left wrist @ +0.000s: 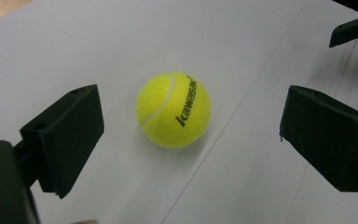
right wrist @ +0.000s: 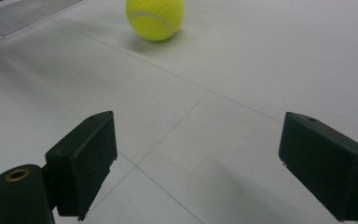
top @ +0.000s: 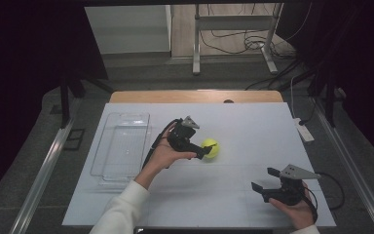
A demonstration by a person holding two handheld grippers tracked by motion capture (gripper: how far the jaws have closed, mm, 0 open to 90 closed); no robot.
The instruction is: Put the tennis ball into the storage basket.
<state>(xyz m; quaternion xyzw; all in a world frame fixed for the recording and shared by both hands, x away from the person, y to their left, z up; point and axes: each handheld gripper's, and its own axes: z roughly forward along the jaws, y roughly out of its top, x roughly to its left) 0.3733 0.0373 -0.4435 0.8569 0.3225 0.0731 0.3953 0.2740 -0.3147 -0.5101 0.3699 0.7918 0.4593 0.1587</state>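
Lay on the white table (top: 253, 126), a yellow tennis ball (left wrist: 173, 110), just ahead of the left gripper (left wrist: 189, 140), between its spread jaws, untouched. Held well apart from the ball, the right gripper (right wrist: 198, 163), jaws likewise spread and empty.

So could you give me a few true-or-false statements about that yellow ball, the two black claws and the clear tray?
1. The left gripper has clamped the tennis ball. False: its jaws stand open, apart from the ball.
2. The ball lies on the white table. True.
3. The ball sits inside the clear tray. False: the tray holds nothing; the ball lies to its right.
4. The right gripper is open, with nothing between its jaws. True.
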